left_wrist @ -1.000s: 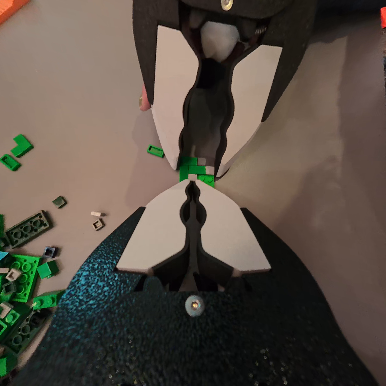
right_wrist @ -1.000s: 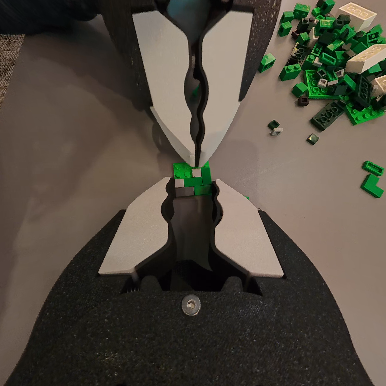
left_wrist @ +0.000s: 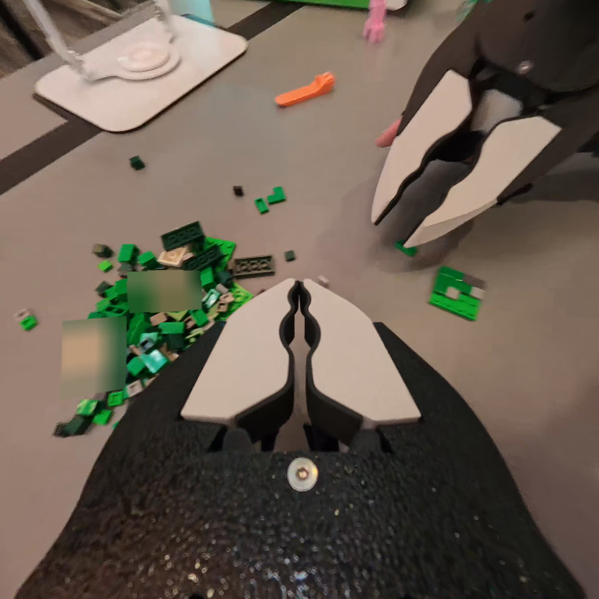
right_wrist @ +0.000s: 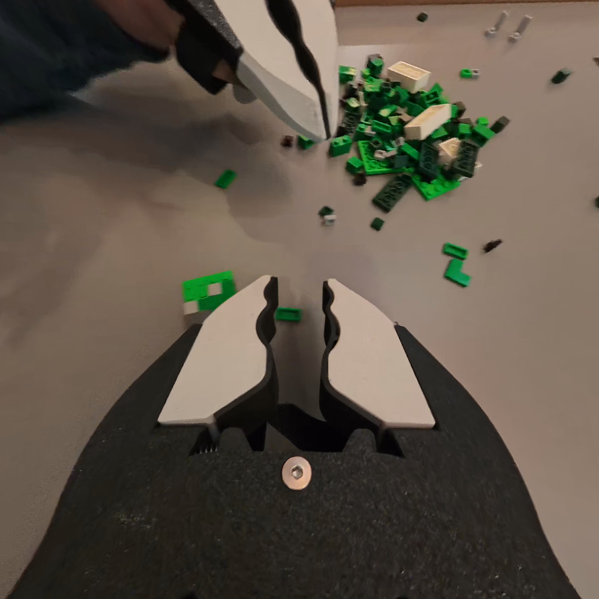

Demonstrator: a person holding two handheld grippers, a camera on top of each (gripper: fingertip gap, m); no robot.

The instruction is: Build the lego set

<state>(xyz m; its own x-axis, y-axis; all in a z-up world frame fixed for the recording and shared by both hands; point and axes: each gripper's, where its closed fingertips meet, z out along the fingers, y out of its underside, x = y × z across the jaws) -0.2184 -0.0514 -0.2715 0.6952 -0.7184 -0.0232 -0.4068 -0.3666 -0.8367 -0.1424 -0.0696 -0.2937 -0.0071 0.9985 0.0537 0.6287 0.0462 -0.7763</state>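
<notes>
Only my left wrist view shows an orange tool (left_wrist: 304,90). My left claw (left_wrist: 299,282) is closed, empty; my right claw (right_wrist: 299,282) gapes over a green tile (right_wrist: 287,314). The flat green-and-grey assembly (right_wrist: 207,291) lies on the surface (right_wrist: 113,227) beside it.

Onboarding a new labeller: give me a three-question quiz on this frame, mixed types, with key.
1. True or false: the left gripper is shut and empty.
2. What lies between the right gripper's fingers? A) orange tool B) small green tile C) white brick
3. Where does the green assembly rest?

Key
1. True.
2. B, the small green tile on the table; the gripper is open.
3. Flat on the grey table, held by neither gripper, apart from the brick pile.
</notes>
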